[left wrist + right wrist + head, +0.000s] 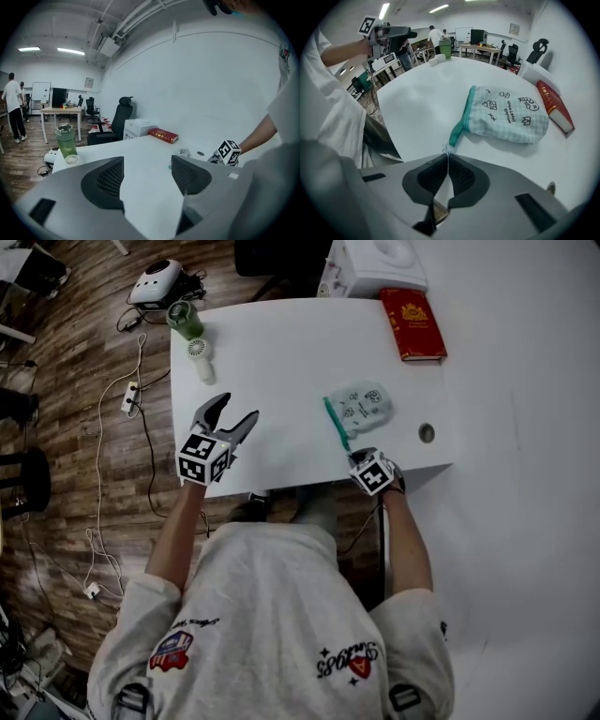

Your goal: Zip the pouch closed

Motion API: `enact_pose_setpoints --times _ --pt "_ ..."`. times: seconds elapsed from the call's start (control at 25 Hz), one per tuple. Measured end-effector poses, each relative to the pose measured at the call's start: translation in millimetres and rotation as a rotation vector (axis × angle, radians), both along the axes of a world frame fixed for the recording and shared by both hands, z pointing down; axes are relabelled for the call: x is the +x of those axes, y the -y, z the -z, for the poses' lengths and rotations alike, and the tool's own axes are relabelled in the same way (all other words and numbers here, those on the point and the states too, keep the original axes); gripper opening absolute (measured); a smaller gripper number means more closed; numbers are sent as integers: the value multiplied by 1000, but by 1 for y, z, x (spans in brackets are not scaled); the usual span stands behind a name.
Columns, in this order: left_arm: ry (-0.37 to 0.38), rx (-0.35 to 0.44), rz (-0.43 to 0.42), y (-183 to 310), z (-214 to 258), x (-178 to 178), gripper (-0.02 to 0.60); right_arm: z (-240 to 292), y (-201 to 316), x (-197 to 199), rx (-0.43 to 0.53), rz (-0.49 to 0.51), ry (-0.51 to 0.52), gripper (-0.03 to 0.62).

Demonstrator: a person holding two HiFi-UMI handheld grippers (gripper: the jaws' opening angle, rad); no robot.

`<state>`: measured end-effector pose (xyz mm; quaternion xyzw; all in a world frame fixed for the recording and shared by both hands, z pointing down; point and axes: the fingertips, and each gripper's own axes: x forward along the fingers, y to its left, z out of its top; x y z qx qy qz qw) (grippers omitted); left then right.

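Red book (412, 324) lies beyond the pouch (364, 406); right tool (448, 158) pinches its zip pull (446, 150), left tool (239, 406) gapes.

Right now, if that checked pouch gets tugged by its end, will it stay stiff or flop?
Probably floppy: the pouch is soft cloth, slumped flat with puckered edges. It likely weighs little and may slide on the smooth table, since nothing pins it. The right hand-held gripper is shut on its zipper pull, so that end would probably lift first.
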<state>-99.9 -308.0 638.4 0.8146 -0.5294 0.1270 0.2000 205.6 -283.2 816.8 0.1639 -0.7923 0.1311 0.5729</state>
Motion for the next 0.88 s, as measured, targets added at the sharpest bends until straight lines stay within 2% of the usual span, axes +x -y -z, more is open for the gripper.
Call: enact_pose_setpoints --times 0.48,0.88 --pt "-16 8 -42 -4 4 8 304 39 10 -18 27 -204 199 12" --pt "-12 45 -100 5 21 20 304 107 43 -40 154 -265 322 11"
